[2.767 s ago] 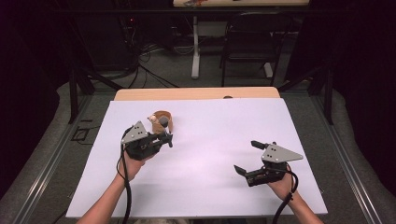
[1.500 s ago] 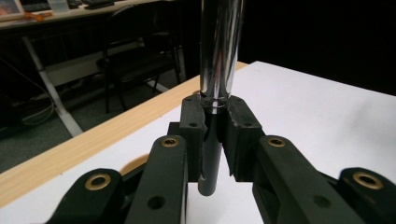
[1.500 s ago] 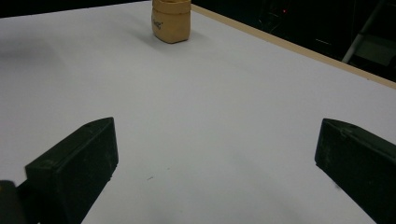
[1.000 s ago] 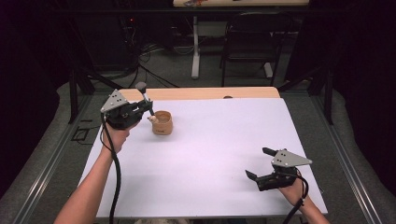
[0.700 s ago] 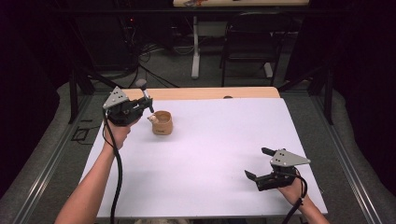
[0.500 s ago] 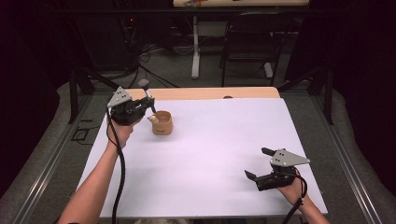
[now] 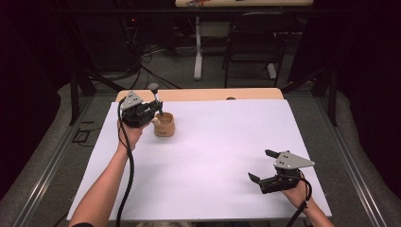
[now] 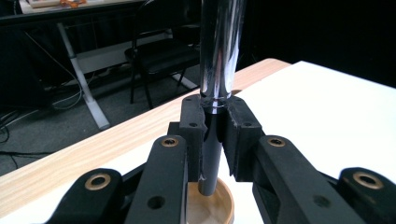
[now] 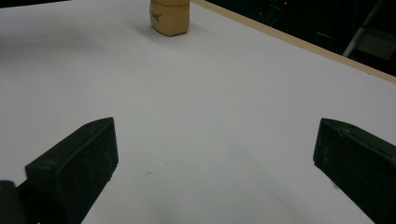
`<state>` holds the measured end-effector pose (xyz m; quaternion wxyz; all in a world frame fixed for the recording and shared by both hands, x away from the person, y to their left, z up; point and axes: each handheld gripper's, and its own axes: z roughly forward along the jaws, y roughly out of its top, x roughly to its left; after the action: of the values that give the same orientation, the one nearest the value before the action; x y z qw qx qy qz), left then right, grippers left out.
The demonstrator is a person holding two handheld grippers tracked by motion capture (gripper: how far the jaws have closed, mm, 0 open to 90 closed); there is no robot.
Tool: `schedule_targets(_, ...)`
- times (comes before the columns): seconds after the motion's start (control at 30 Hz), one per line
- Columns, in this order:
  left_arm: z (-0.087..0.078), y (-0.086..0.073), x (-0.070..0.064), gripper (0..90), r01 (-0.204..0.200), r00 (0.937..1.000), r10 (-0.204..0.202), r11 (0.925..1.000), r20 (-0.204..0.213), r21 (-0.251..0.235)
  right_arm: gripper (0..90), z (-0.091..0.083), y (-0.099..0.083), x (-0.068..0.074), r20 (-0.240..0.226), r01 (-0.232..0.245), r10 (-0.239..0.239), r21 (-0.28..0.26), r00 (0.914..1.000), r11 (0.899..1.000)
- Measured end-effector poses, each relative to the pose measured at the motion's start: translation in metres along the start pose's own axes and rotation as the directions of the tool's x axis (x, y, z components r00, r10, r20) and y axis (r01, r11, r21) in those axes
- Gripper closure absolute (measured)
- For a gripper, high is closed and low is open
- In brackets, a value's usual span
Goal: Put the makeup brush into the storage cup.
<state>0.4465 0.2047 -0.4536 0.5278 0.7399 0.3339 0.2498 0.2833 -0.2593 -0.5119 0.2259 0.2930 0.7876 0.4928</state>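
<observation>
The cup (image 7: 164,126) stands on the table (image 7: 227,161) near its far left corner; the left gripper (image 7: 152,112) sits just left of the cup, clamping an upright rod (image 8: 217,70) whose lower end hangs over the cup's mouth; the right gripper (image 7: 265,166) rests well apart, at the near right.

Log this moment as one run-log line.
left tongs: shut on metal rod, over wooden cup | right tongs: open, idle

metal rod (image 8: 219,51): upright, tip over cup | wooden cup (image 7: 164,126): upright, far-left
</observation>
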Motion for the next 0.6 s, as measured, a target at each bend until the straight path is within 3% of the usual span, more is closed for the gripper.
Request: schedule_targets(0.6, 0.014, -0.015, 0.004, 78.6, 0.029, 0.9996, -0.029, 0.9993, -0.005, 0.023, 0.0, 0.002, 0.0, 0.0, -0.008, 0.003, -0.003, 0.014, 1.0, 1.0)
